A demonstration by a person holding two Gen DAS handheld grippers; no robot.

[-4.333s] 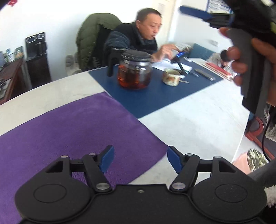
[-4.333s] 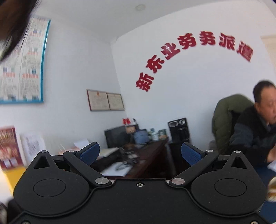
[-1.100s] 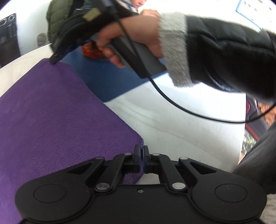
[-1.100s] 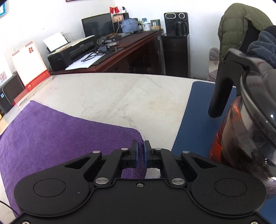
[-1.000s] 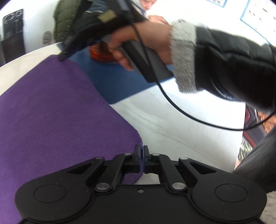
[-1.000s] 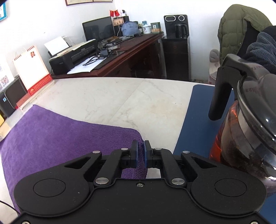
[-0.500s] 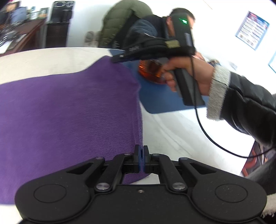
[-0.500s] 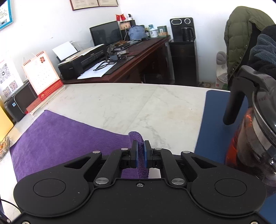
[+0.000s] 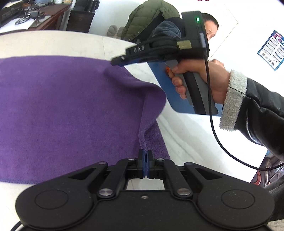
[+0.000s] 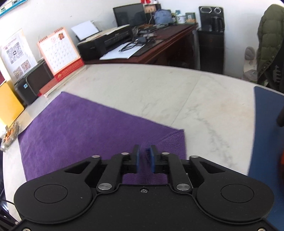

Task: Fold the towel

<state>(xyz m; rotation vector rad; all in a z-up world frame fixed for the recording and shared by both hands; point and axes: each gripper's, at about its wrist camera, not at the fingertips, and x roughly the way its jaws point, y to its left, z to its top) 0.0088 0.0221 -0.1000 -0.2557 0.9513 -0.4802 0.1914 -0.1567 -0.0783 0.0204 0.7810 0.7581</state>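
- Lying spread on a pale marble table [image 10: 159,92]: purple towel [image 9: 62,106], most of it flat, the edge nearest the blue mat [image 9: 170,92] lifted into a curling fold.
- Pinching the towel's near corner: left gripper [image 9: 145,164], blue pads pressed together with a thin strip of purple cloth between them, the cloth rising from the pads in a raised ridge.
- Hanging over the lifted far corner of the towel, in the left wrist view: right gripper [image 9: 116,61], held by a hand [image 9: 204,78] wrapped around its grey handle, a black sleeve [image 9: 262,113] with a white fleece cuff behind it, a black cable [image 9: 213,128] trailing down from the device.
- Standing slightly apart, in the right wrist view: that gripper's blue pads [image 10: 136,158], a narrow gap showing between them, purple cloth visible behind the gap; cannot tell whether any cloth is caught between them, since the frame is blurred there.
- Sitting just ahead of the right gripper's fingertips: a towel corner [image 10: 177,140], doubled over onto the towel's own surface.
- Standing at the table's far left edge: a desk calendar [image 10: 60,53] with a red base.
- Sitting behind the table: a person [image 9: 209,26] beside a green jacket [image 9: 149,16] draped on a chair.
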